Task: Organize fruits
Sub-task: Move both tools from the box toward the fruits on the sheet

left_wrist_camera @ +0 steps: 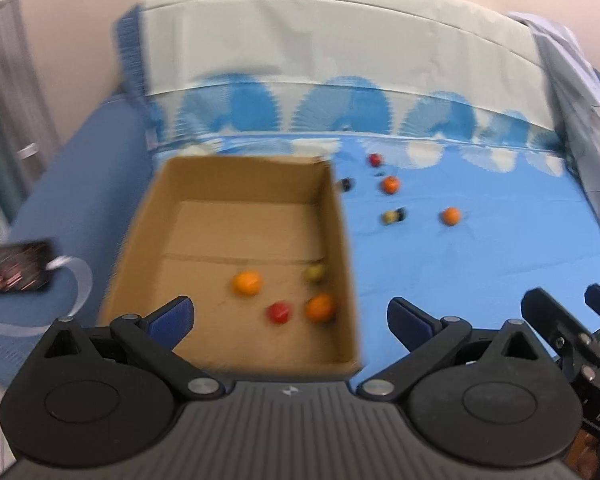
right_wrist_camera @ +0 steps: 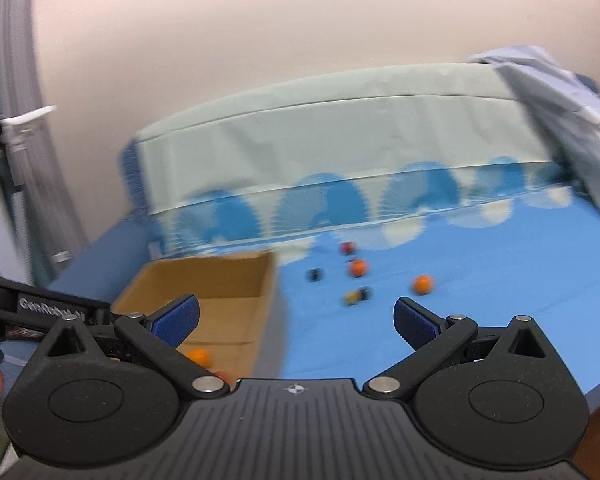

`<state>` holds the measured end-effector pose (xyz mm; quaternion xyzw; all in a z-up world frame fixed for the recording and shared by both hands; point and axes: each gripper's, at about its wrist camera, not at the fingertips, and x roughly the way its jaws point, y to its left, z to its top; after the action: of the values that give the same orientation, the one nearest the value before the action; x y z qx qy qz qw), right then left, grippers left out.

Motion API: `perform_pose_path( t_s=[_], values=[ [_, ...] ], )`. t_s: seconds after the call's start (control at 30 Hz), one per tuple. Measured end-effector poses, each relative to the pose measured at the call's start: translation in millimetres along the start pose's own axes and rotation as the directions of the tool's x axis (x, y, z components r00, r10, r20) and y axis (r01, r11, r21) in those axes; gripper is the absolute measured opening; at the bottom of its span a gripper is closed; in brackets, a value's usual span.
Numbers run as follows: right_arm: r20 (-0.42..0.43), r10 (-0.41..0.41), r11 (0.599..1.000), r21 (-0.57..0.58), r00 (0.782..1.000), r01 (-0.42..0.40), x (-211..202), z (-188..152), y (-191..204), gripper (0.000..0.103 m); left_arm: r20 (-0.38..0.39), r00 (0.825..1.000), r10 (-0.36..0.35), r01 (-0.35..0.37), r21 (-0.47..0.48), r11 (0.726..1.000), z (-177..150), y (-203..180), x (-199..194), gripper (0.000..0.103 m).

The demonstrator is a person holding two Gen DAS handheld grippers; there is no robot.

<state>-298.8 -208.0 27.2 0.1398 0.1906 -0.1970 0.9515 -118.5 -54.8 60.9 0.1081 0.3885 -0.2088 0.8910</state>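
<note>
An open cardboard box (left_wrist_camera: pixel 340 240) sits on the blue sheet; it also shows in the right wrist view (right_wrist_camera: pixel 266 300). Inside lie two orange fruits (left_wrist_camera: pixel 247 283) (left_wrist_camera: pixel 320 308), a red fruit (left_wrist_camera: pixel 279 312) and a yellow-green fruit (left_wrist_camera: pixel 314 273). On the sheet right of the box lie a red fruit (left_wrist_camera: pixel 375 159), two orange fruits (left_wrist_camera: pixel 390 185) (left_wrist_camera: pixel 451 216), a yellow fruit with a dark piece (left_wrist_camera: pixel 393 216) and a dark piece (left_wrist_camera: pixel 346 184). My left gripper (left_wrist_camera: pixel 290 316) is open and empty over the box's near end. My right gripper (right_wrist_camera: pixel 296 318) is open and empty above the box's right wall.
A pale green and blue patterned cushion (left_wrist_camera: pixel 340 60) backs the sheet. Crumpled pale fabric (left_wrist_camera: pixel 580 100) lies at the right. A dark phone-like object (left_wrist_camera: pixel 20 272) rests on the blue armrest at the left. The other gripper (left_wrist_camera: pixel 572 332) shows at the right edge.
</note>
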Motion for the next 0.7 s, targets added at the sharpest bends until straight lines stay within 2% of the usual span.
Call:
perform_pose_path(
  t_s=[0.13, 0.33, 0.43, 0.53, 0.7],
  values=[
    [-0.001, -0.111, 0.994, 0.019, 0.994, 0.111, 35.5, 7.1, -51.1, 0.102, -0.025, 0.996, -0.086, 0.087, 0.043, 0.995, 30.8, -52.8, 58.7, 0.103],
    [-0.065, -0.258, 0.965, 0.033, 0.964, 0.261, 118.1, 7.7, -126.8, 0.102, -0.100, 0.985, -0.139, 0.145, 0.058, 0.988, 61.5, -129.5, 188.0, 0.103],
    [-0.115, -0.284, 0.953, 0.072, 0.952, 0.293, 160.0, 5.7, -157.0, 0.102, -0.156, 0.974, -0.167, 0.177, 0.055, 0.983, 71.0, -158.1, 260.2, 0.103],
    [-0.157, -0.281, 0.950, 0.093, 0.947, 0.298, 198.8, -1.2, -180.9, 0.102, -0.202, 0.967, -0.153, 0.167, 0.053, 0.984, 77.2, -172.8, 327.2, 0.103],
    [-0.192, -0.252, 0.961, 0.071, 0.949, 0.269, 258.5, -13.0, -196.8, 0.102, -0.235, 0.970, -0.068, 0.070, -0.001, 0.998, 83.4, -157.3, 389.3, 0.103]
  ],
)
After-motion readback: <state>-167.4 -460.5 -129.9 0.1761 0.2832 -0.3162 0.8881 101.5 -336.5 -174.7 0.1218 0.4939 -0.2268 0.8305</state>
